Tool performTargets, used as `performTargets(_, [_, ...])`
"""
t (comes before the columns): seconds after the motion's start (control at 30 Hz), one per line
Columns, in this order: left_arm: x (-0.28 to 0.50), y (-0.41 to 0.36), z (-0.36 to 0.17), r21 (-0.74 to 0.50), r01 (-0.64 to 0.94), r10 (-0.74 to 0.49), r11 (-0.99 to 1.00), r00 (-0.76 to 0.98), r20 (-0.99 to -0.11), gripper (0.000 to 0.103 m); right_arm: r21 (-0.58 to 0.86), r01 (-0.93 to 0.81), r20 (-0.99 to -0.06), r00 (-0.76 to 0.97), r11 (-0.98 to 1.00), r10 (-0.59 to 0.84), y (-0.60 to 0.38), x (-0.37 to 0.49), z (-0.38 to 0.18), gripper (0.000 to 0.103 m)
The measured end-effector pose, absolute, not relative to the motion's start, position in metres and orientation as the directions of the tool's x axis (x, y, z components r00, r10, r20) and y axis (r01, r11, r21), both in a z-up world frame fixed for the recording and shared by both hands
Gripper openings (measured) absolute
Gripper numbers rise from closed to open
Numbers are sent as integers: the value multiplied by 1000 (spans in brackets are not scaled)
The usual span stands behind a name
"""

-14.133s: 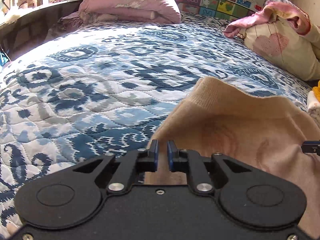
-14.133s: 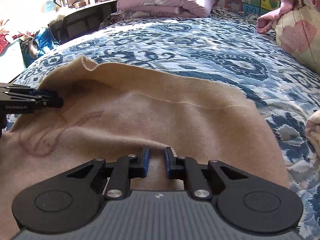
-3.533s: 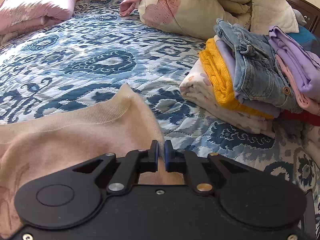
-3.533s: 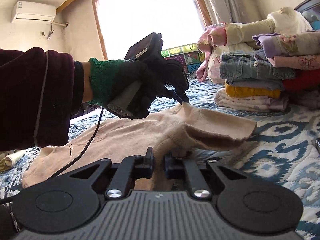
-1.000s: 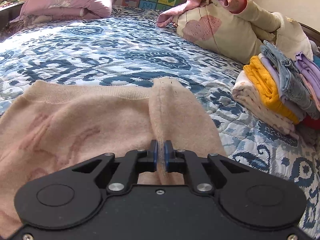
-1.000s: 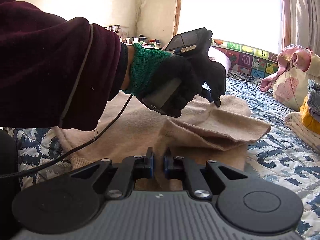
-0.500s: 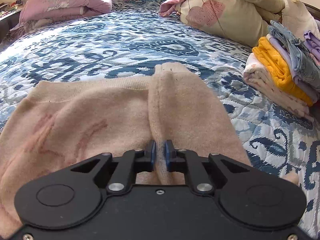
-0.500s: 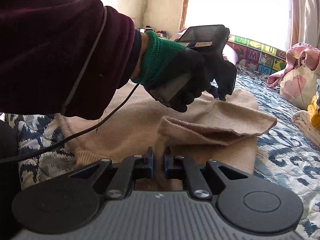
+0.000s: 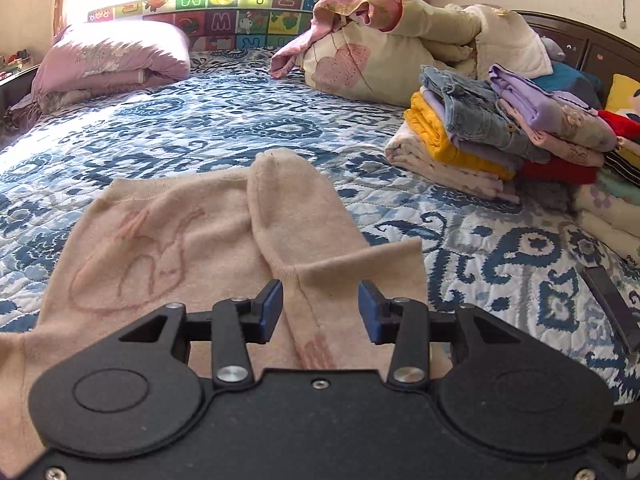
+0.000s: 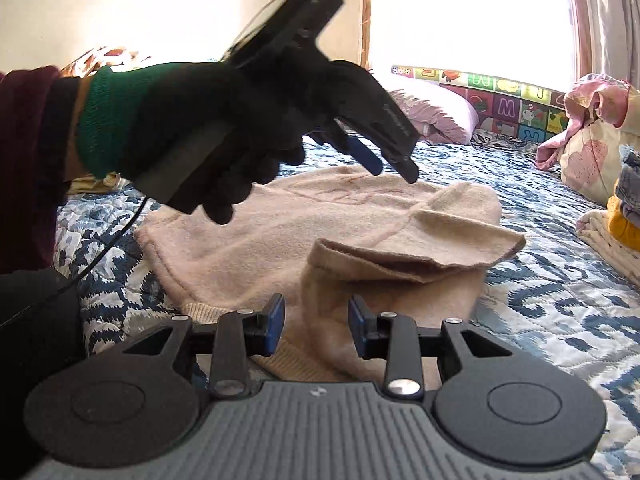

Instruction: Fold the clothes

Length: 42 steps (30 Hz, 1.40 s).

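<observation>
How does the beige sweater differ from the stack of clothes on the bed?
The sweater is one garment lying mostly flat, one sleeve folded over it; the stack is several pieces, folded and piled. The sweater is plain beige; the stack mixes yellow, denim, lilac and red. Both rest on the blue quilt.

Beyond the jaws, sunlight is pouring through a window (image 10: 460, 12) onto the blue patterned bedspread (image 9: 200, 128); a dark wooden headboard (image 9: 580, 46) is standing far right.
</observation>
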<state>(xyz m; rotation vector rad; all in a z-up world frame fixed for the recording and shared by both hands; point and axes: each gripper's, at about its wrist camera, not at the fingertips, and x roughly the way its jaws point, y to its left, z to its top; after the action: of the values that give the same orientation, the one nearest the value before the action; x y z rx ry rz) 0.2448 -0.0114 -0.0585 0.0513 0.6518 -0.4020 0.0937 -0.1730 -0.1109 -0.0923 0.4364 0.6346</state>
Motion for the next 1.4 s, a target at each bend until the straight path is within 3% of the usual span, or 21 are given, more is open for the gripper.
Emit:
performTargets(0.17, [267,-38,-56,14,511,-383,859,662,-644,40,148,-528,-398,743,836,539,-202,97,-117,35])
performTargets(0.37, [321,-81,-59,144,697,-361,703,523,-772,40,167,-555,-369,731,815,574,-199,98,-123,35])
performTargets(0.63, [366,-101,-88,76,784,-386,616,384,-839,40,160,-602,-384,692,782,611,-196,101,-122,36])
performTargets(0.67, [370,-100,-90,41,783,-403,621,364,-840,36,155,-606,-391,687,780,612,-195,102,-123,36])
performTargets(0.77, [376,-85,-92,-81,778,-497,623,313,-809,9,132,-617,-417,675,775,608,-190,106,-126,37])
performTargets(0.8, [376,-80,-91,-98,771,-516,629,320,-795,7,125,-620,-428,671,775,606,-189,107,-128,37])
performTargets(0.93, [384,-36,-84,-251,686,-637,683,391,-664,6,118,-627,-445,659,770,606,-185,109,-131,42])
performTargets(1.03, [389,-19,-82,-305,635,-660,710,448,-603,6,119,-625,-455,656,771,602,-183,109,-132,44])
performTargets(1.4, [401,-11,-100,-343,517,-610,785,544,-576,6,114,-621,-461,658,775,596,-181,108,-136,42])
